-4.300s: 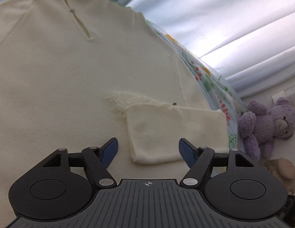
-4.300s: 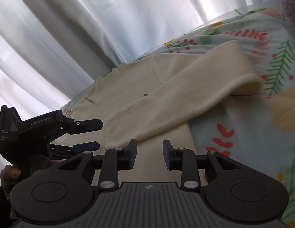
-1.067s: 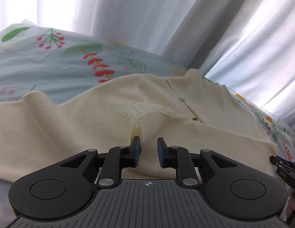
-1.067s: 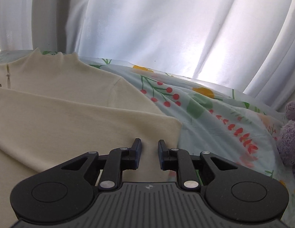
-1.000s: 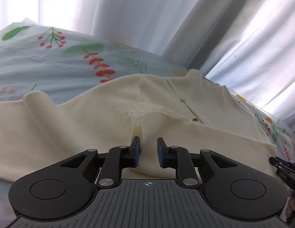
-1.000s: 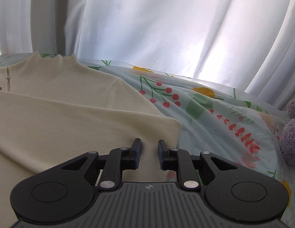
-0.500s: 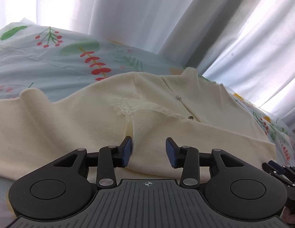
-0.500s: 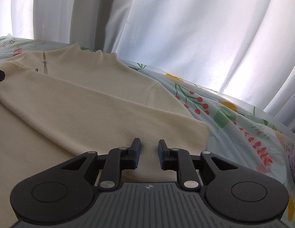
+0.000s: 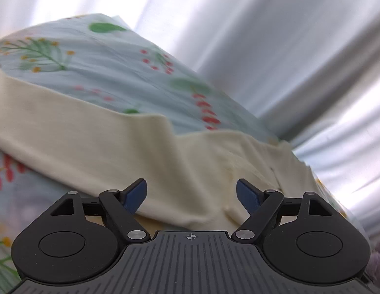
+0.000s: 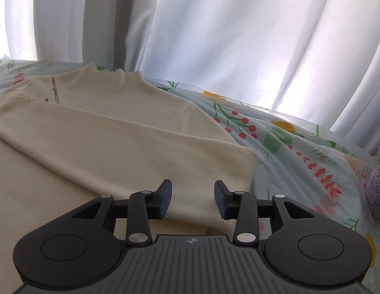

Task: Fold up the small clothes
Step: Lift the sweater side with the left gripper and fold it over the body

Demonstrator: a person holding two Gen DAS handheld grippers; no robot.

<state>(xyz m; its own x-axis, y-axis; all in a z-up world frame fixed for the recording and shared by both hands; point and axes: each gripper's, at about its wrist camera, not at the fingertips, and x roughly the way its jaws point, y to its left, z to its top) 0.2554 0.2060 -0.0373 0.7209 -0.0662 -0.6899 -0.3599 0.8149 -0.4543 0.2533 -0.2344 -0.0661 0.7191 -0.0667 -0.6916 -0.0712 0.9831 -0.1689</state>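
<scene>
The bed, covered with a pale blue floral sheet, carries the work, and white curtains hang close behind it, so strong light comes from there. On the sheet lies the cream sweater, spread flat with its neck toward the curtains; this flat position is probably chosen to make the folds straight. One sleeve is laid across the body, and its cuff end lies near the sweater's side edge, so I judge that the sleeve fold on this side is done. A purple plush toy sits at the right border, apart from the sweater. The left tongs have just been opening and now stand wide, released, above the blurred cream cloth. The right tongs have also just been opening; they grip nothing and hover over the folded sleeve.
</scene>
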